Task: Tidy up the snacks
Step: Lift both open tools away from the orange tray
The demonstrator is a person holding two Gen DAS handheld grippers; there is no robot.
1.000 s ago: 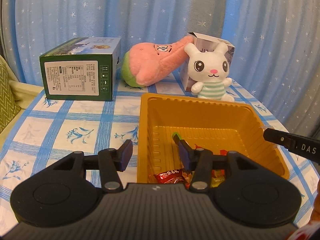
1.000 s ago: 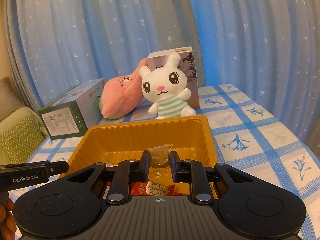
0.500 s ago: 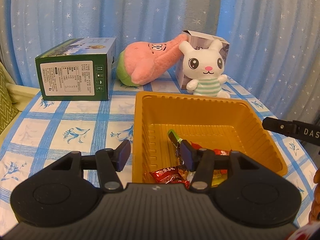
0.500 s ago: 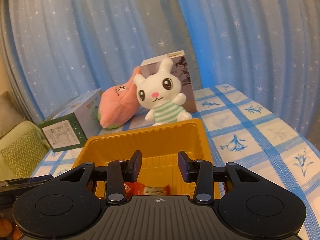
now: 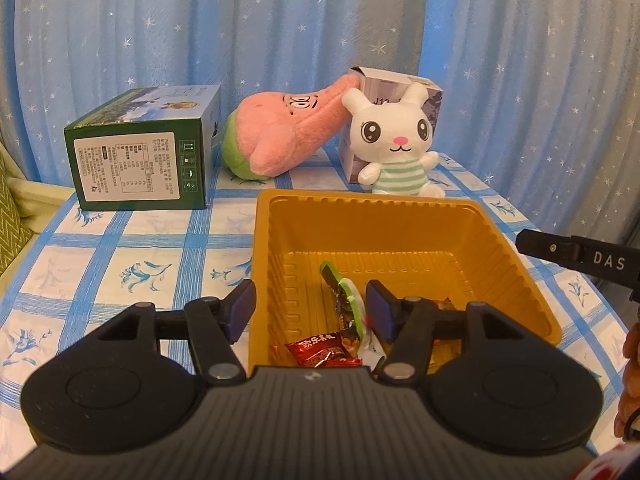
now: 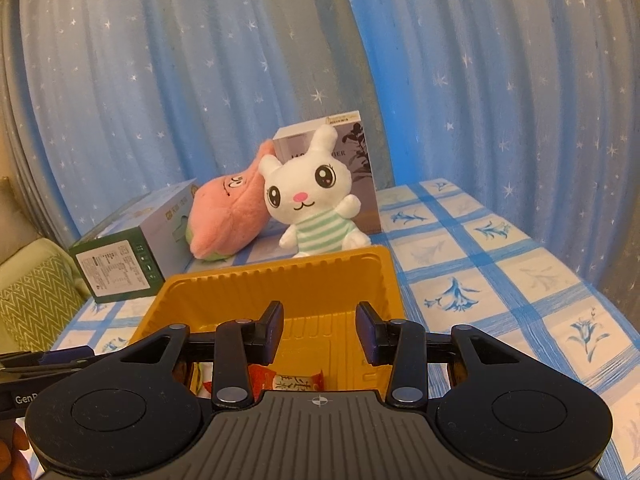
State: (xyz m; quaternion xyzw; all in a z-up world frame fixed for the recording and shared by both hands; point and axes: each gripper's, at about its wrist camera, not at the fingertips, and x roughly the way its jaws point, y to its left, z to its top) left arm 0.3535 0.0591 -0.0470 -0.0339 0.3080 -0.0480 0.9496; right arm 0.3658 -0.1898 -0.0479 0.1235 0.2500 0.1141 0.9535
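An orange plastic tray [image 5: 400, 208] sits on the checked tablecloth with several wrapped snacks in its near end. A green-edged packet [image 5: 344, 304] leans there above a red packet [image 5: 320, 350]. My left gripper [image 5: 310, 312] straddles the tray's left wall. Its jaws are opening, and the pads press on nothing. My right gripper [image 6: 320, 332] hangs open over the same tray [image 6: 280, 276], with nothing between its fingers. Below it lies a red and white packet [image 6: 296, 380]. One black finger of the right gripper [image 5: 576, 256] reaches in from the right in the left wrist view.
Behind the tray stand a green carton [image 5: 144, 164], a pink plush [image 5: 280, 140], a white bunny plush [image 5: 396, 148] and a grey box [image 6: 352, 160]. A blue starred curtain closes off the back. A green cushion [image 6: 36, 300] lies left of the table.
My right gripper opened and let go of a brownish snack, which is no longer between its fingers. The left jaws spread wider, and the green-edged packet now lies free in the tray.
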